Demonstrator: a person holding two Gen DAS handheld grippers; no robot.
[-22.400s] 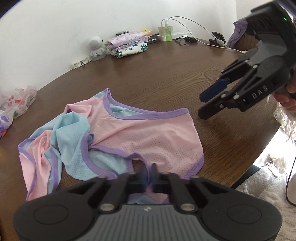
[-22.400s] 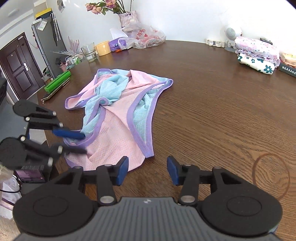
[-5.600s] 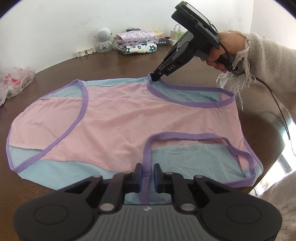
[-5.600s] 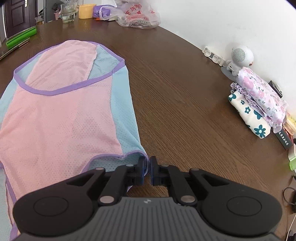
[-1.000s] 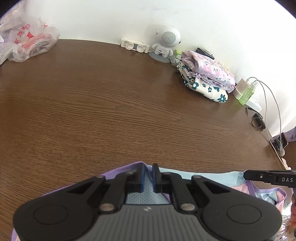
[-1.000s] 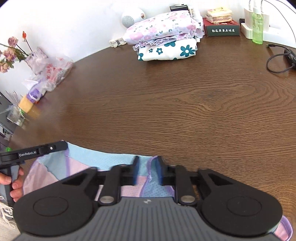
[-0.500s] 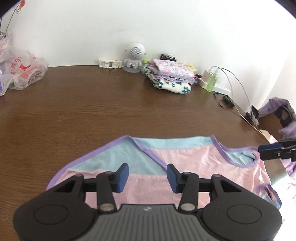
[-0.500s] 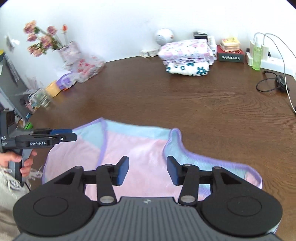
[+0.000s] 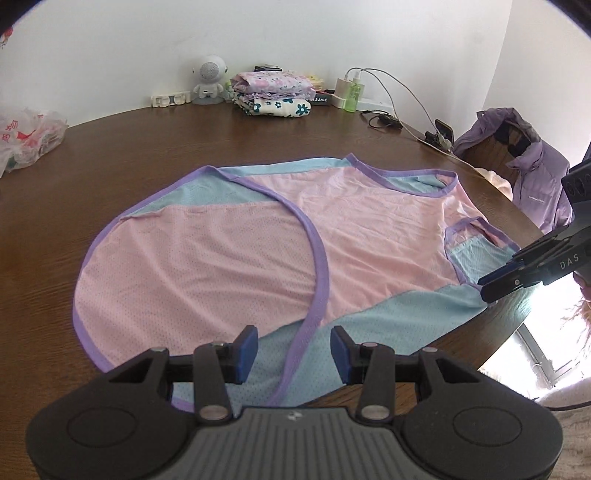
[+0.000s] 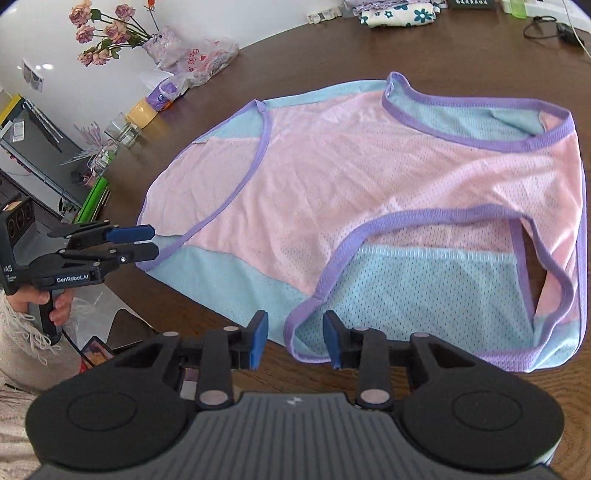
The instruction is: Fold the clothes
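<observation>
Both tools (image 9: 293, 349) (image 10: 294, 339) have pulled back, wide open, empty; folded clothes (image 9: 272, 94) sit beyond the vest (image 9: 258, 254).

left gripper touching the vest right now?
Cannot tell. Left gripper tips overlap the vest edge in the right wrist view; no gap or contact shows plainly. Jaws open.

Along the far edge of my dark brown wooden table (image 9: 129, 147) I see a small white round-headed robot figure (image 9: 209, 79) beside a stack of folded floral fabrics (image 9: 271, 94). Right of the stack sit a white charger block (image 9: 342, 90) and a green bottle (image 9: 353, 96), cables trailing off. A crinkled plastic bag (image 9: 27, 134) lies at the left. A lilac jacket (image 9: 532, 166) hangs over what may be a chair. The other camera shows dried pink roses (image 10: 107, 31) and a drinking glass (image 10: 120, 130).
</observation>
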